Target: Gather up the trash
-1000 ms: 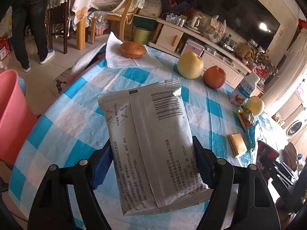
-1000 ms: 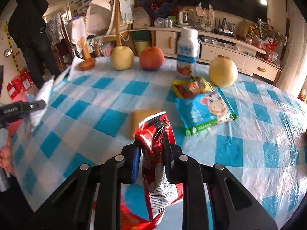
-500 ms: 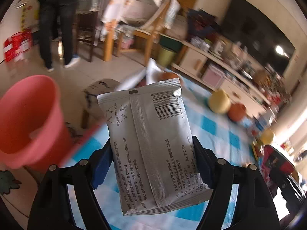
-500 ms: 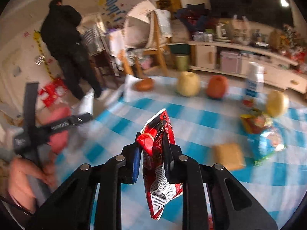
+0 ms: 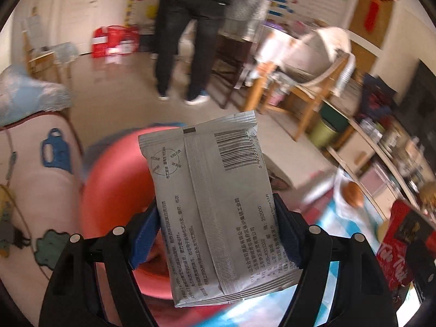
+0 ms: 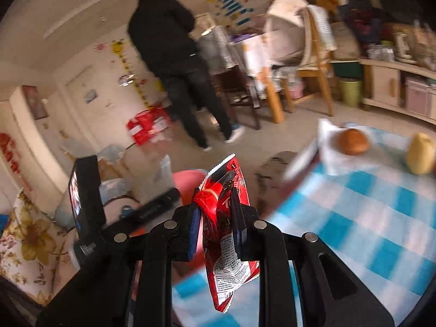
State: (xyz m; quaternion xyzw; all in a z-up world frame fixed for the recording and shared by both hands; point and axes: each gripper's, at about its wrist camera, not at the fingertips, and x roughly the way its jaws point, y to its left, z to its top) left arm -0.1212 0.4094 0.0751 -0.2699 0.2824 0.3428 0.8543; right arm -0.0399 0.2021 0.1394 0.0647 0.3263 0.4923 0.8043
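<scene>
Left tool [image 5: 216, 234]: matte black frame, two forked arms, silver round screws dotting each one, blue pads lining the inner faces. Right tool [image 6: 214, 227]: same black build, same silver screws along the arms, slim dark-blue pads inside.

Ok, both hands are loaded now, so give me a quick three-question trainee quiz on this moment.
1. True or false: the left gripper holds a silver packet with a barcode.
2. What does the right gripper pinch? A) a yellow pear B) a red snack wrapper C) a bun
3. What colour is the bin behind the silver packet in the left wrist view?

Key:
1. True.
2. B, the red snack wrapper; the bun sits on the checked tablecloth.
3. Pink.
</scene>
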